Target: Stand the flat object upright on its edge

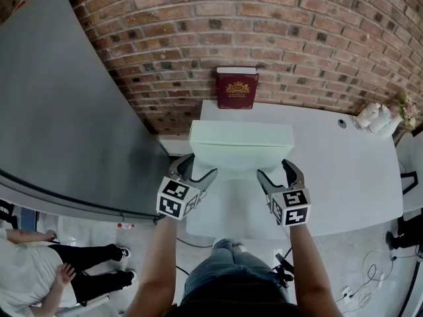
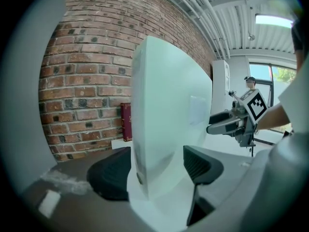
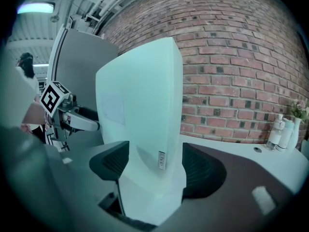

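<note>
Pale mint-white flat rectangular box [image 1: 241,147], standing upright on its long narrow edge on the white desk [image 1: 344,170], broad faces turned toward and away from the person. By its present pose the task looks essentially met.

Left hand-held gripper [image 1: 199,165] at the box's left end and right hand-held gripper [image 1: 274,168] at the box's right end. In the left gripper view the jaws of the left hand-held gripper [image 2: 157,170] stand wide apart with the box [image 2: 169,120] between them; in the right gripper view the right hand-held gripper [image 3: 157,168] straddles the box [image 3: 140,115] likewise. The ribbed pads lie just beside the broad faces; no squeeze on the box can be made out, so it appears to rest on its own edge.

Behind the box, a dark red book with a gold crest [image 1: 236,89] leans against the red brick wall [image 1: 264,32]. Far to the box's right stands a cluster of small white bottles [image 1: 377,117].

Hazard: the footprint is narrow against the box's height, so the box is likely to topple onto a face. Probable causes are a pad dragging on a face during withdrawal, one gripper leaving before the other, or a knock to the desk.
</note>
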